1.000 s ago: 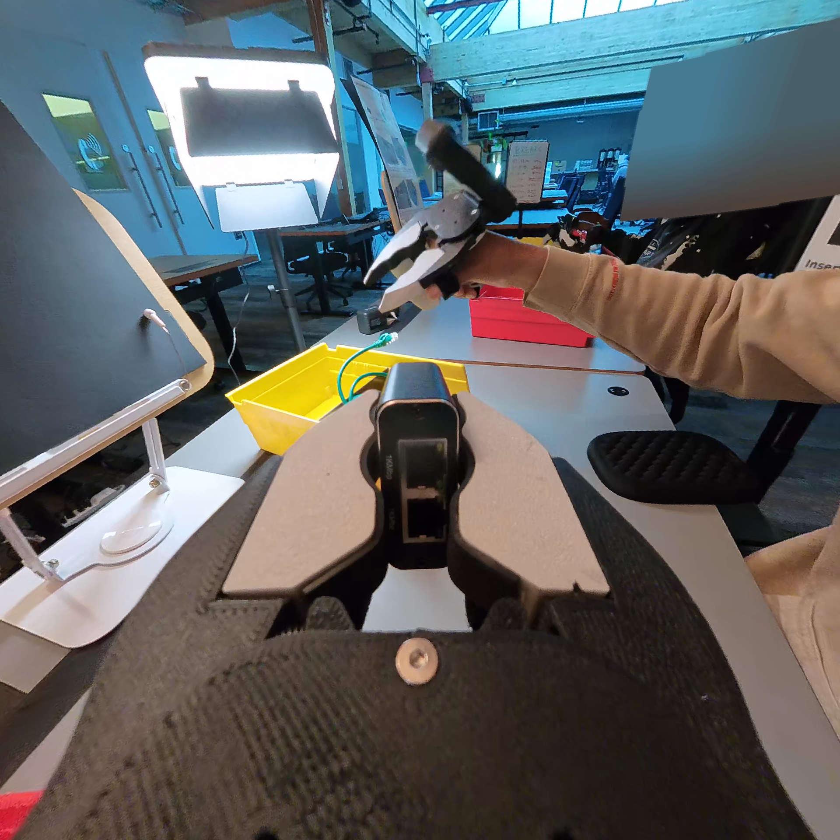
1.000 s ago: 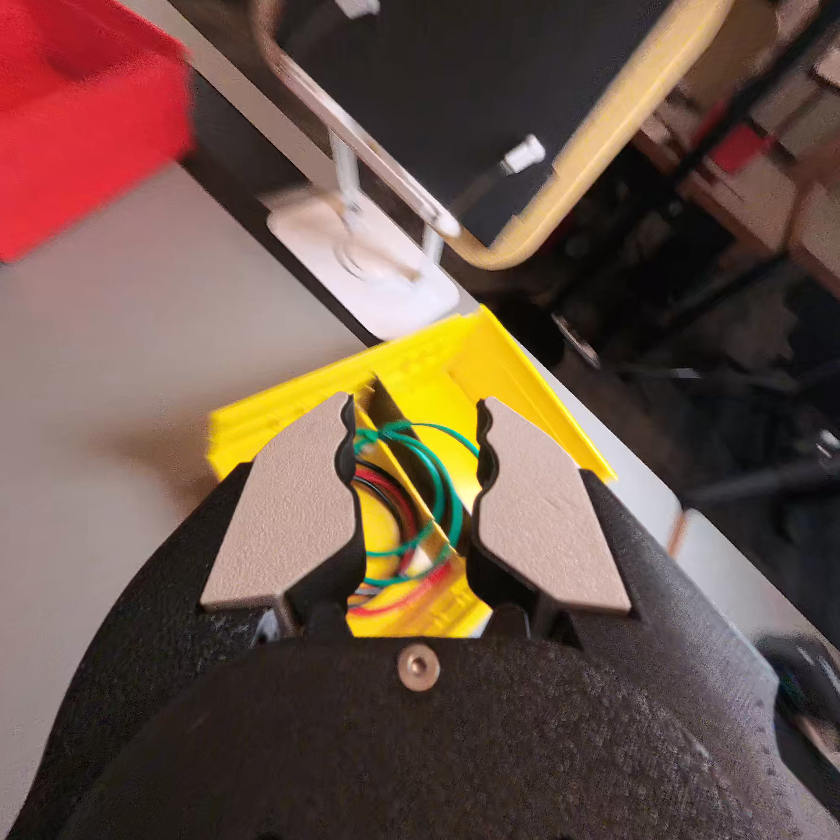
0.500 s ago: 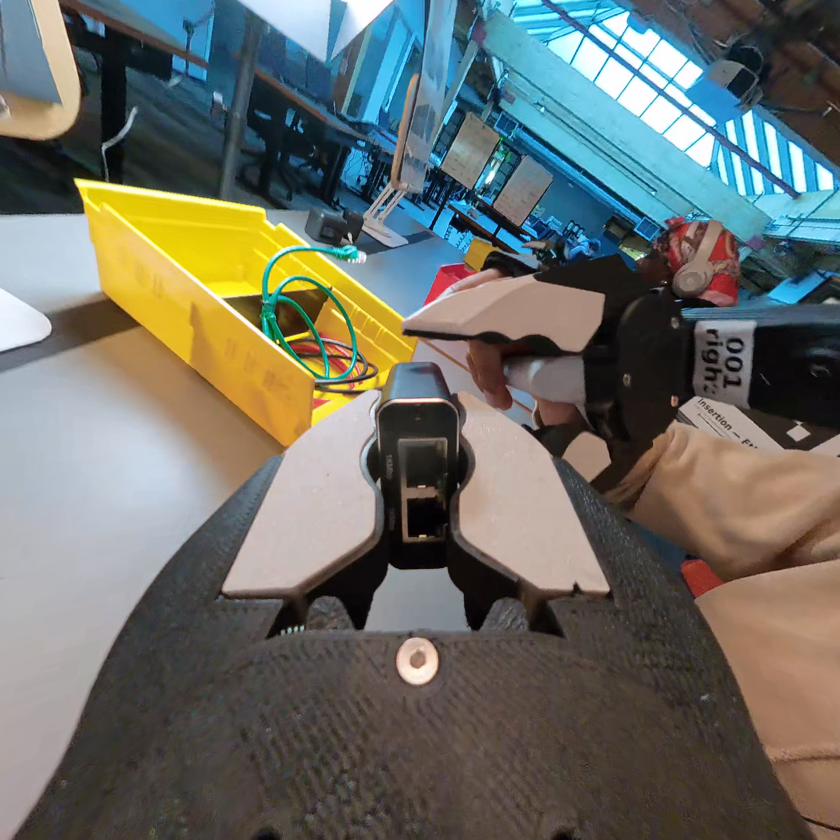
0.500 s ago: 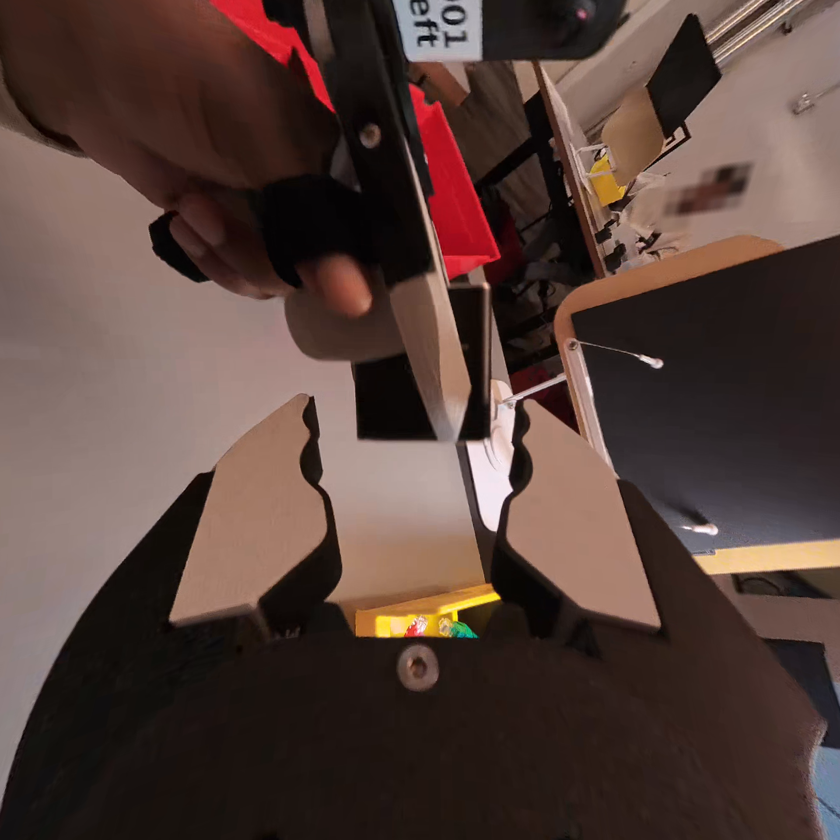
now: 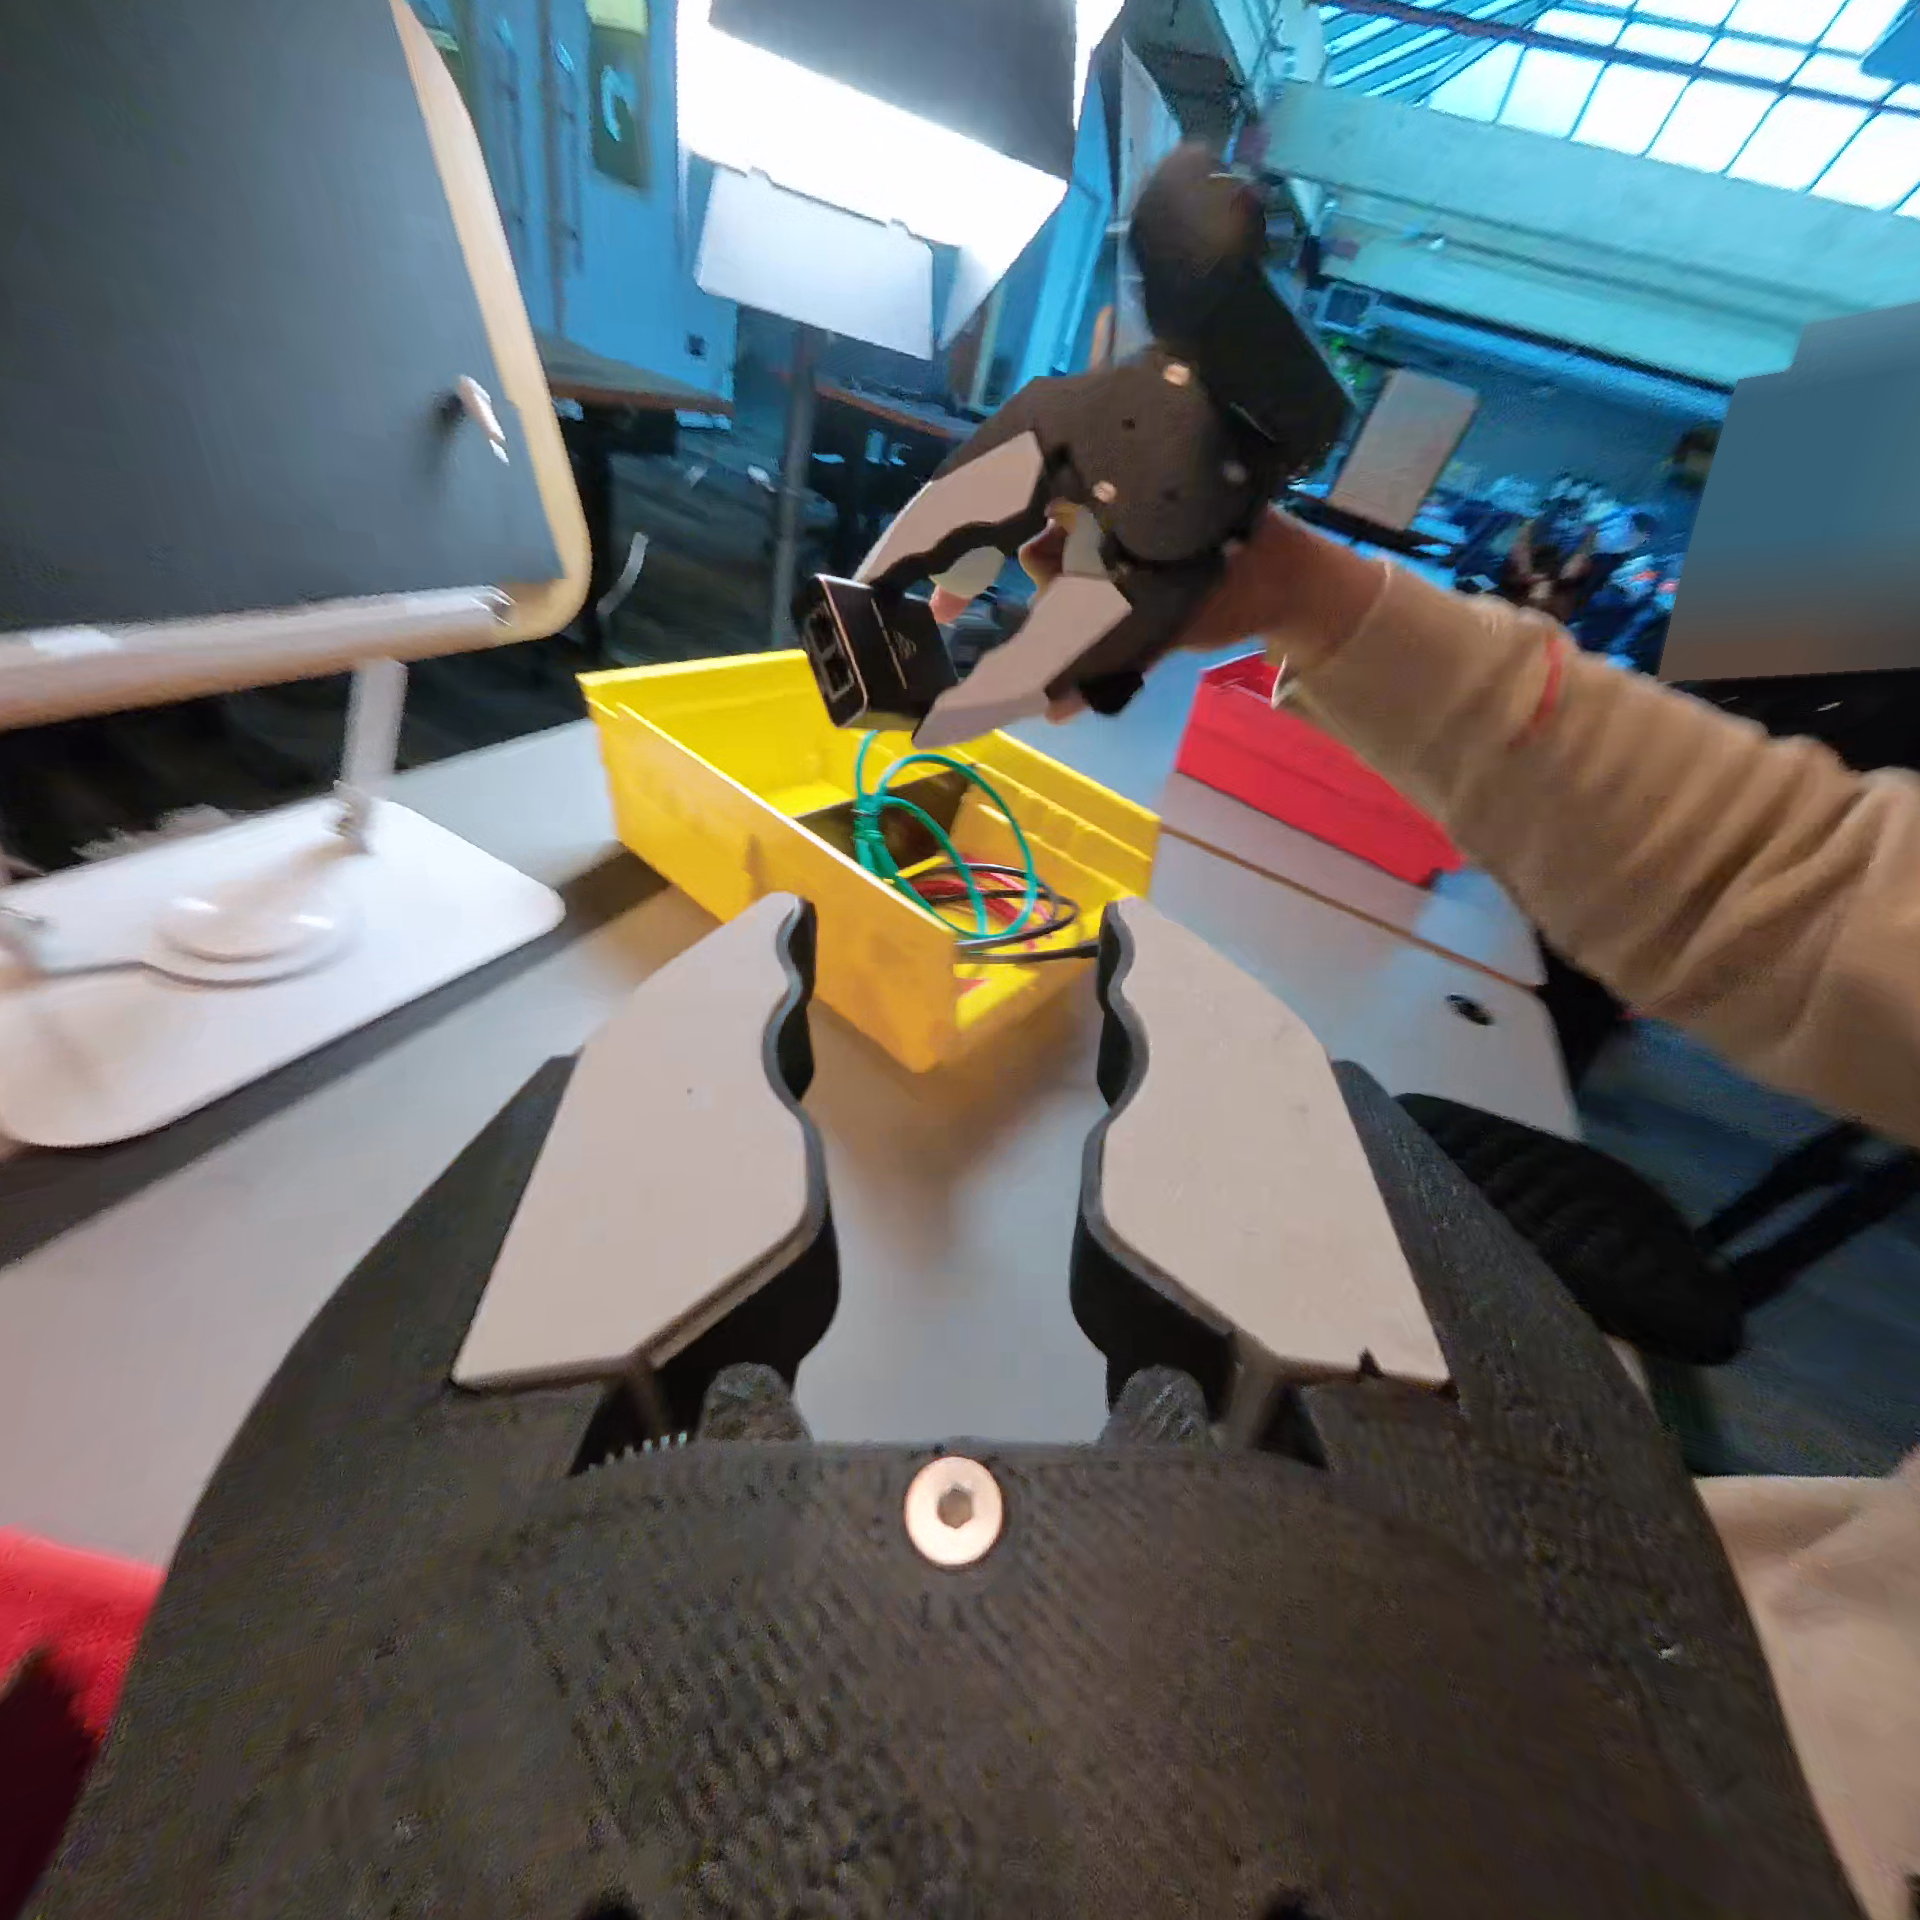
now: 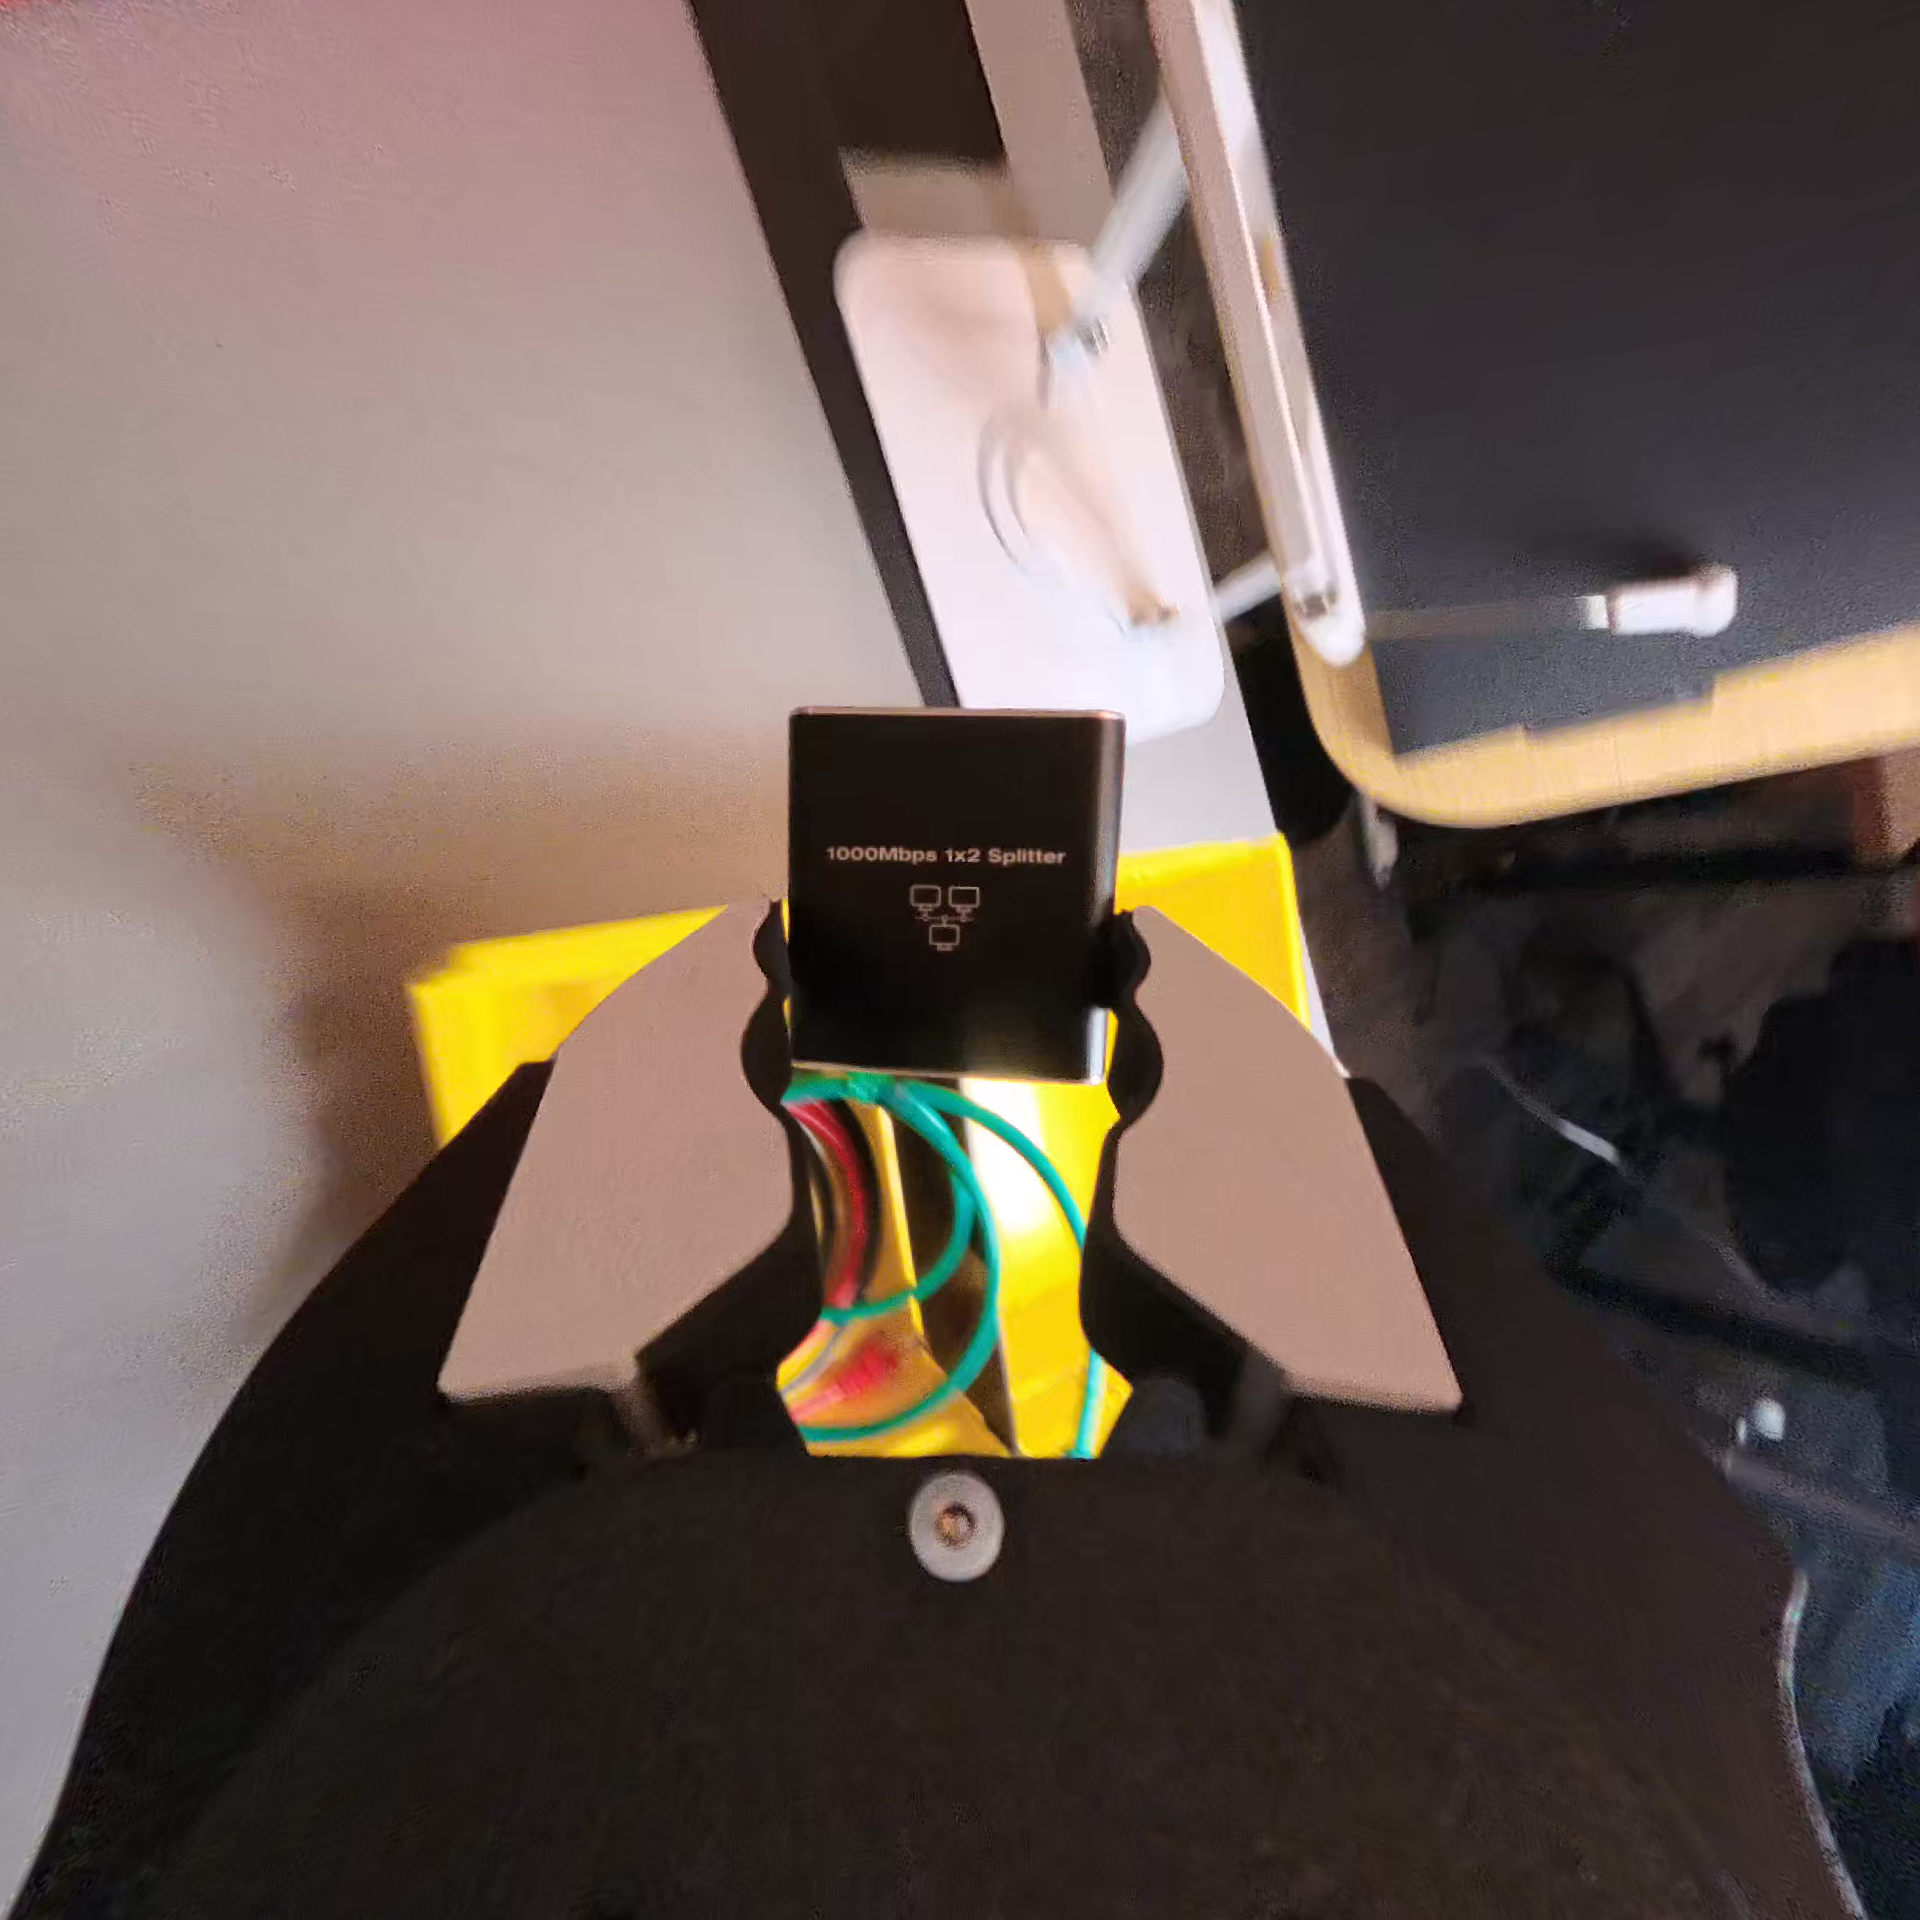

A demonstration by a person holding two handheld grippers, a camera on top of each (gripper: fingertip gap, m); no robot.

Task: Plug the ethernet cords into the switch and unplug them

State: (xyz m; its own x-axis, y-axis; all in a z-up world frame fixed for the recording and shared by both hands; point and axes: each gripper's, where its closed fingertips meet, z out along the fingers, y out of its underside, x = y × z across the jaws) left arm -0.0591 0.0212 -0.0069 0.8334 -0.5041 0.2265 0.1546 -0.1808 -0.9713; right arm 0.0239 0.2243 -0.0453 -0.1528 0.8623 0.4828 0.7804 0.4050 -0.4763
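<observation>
Black switch (image 6: 951, 894) has passed from left gripper (image 5: 951, 997) to right gripper (image 6: 948, 961).

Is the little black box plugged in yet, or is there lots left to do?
Not yet. Done: the switch is out of the bin and gripped by the right gripper above the yellow bin. In hand: just the box; the left gripper is open and empty. Left: the green cord and red cord lie coiled in the bin, so all plugging and unplugging remains.
</observation>
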